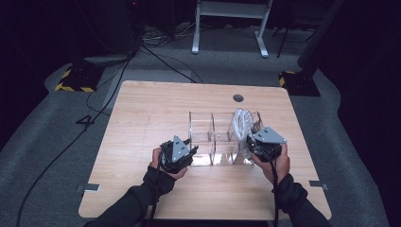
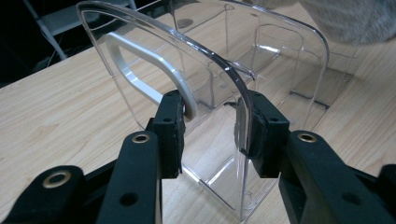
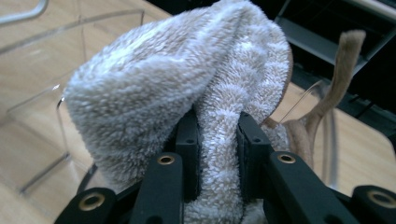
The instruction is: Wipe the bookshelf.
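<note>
A clear plastic organiser (image 1: 213, 137) with several compartments stands in the middle of the wooden table (image 1: 156, 109). My left gripper (image 1: 182, 152) is at its left end. In the left gripper view the left gripper (image 2: 212, 121) is shut on the organiser's curved end wall (image 2: 140, 42). One pad presses by a white handle (image 2: 140, 70), the other on the wall's edge. My right gripper (image 1: 257, 144) holds a fluffy grey-white towel (image 1: 242, 124) over the right-hand compartment. In the right gripper view the right gripper (image 3: 218, 126) is shut on the towel (image 3: 163, 74), beside a tan strap (image 3: 336, 79).
A round cable hole (image 1: 238, 98) sits in the table beyond the organiser. Bare tabletop lies to the left and near the front edge. On the floor behind are a white desk frame (image 1: 229, 19), cables (image 1: 156, 52) and yellow-black striped bases (image 1: 75, 78).
</note>
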A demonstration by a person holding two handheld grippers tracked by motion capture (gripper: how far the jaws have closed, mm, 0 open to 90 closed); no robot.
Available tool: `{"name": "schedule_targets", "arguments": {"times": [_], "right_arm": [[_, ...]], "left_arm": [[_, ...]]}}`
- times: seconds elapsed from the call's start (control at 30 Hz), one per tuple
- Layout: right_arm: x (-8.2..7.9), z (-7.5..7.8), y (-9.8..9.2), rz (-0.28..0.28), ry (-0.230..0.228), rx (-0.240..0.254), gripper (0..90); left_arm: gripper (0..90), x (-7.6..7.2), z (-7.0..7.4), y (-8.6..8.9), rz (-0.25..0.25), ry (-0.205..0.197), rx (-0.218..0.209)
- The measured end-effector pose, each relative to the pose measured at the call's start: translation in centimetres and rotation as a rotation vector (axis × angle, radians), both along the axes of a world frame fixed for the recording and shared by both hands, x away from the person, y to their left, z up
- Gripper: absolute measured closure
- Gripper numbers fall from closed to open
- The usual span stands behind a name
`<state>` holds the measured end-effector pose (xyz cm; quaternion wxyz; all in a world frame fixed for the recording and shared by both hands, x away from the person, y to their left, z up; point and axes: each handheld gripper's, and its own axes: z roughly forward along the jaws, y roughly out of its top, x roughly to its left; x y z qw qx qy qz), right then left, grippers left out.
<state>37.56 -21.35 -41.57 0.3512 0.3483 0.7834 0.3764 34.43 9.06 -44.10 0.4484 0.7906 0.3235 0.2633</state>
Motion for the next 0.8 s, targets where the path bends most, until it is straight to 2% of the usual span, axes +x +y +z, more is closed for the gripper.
{"name": "schedule_targets", "arguments": {"times": [0.03, 0.1, 0.17, 0.33, 0.37, 0.4, 0.53, 0.63, 0.7, 0.77, 0.8], "right_arm": [[0.0, 0.0, 0.0, 0.000, 0.000, 0.000, 74.2], [-0.9, -0.5, -0.1, 0.006, -0.030, -0.040, 74.3], [-1.3, -0.6, -0.2, 0.005, -0.046, -0.042, 74.2], [-1.9, -0.3, -0.7, 0.030, -0.029, -0.024, 73.9], [-2.0, 0.8, -1.3, 0.037, -0.029, 0.019, 74.0], [-2.1, 1.4, -1.6, 0.039, -0.037, 0.036, 74.1], [-3.0, 2.5, -1.8, 0.053, -0.057, 0.026, 74.1], [-3.7, 2.9, -2.2, 0.054, -0.063, 0.040, 73.9], [-4.2, 2.7, -2.6, 0.052, -0.054, 0.056, 73.6], [-4.5, 2.2, -2.7, 0.057, -0.045, 0.045, 73.6], [-4.9, 1.3, -2.8, 0.073, -0.047, 0.022, 73.7]], "left_arm": [[62.5, 0.0, 0.0, 0.0, 0.000, 0.000, 0.000], [62.8, -0.1, 0.0, -0.1, 0.001, 0.000, 0.001], [63.2, -0.1, 0.0, -0.2, 0.001, 0.001, 0.001], [64.3, -0.1, 0.0, -0.3, 0.006, 0.001, -0.004], [64.3, -0.1, -0.1, -0.3, 0.006, 0.004, -0.009], [64.4, -0.1, 0.0, -0.3, 0.005, 0.003, -0.008], [64.7, -0.1, -0.1, -0.4, 0.004, 0.005, -0.011], [65.2, -0.1, -0.1, -0.4, 0.011, 0.006, -0.009], [65.4, -0.1, -0.1, -0.4, 0.014, 0.005, -0.008], [65.7, -0.1, -0.1, -0.4, 0.014, 0.005, -0.011], [65.6, -0.1, -0.1, -0.4, 0.014, 0.006, -0.010]]}}
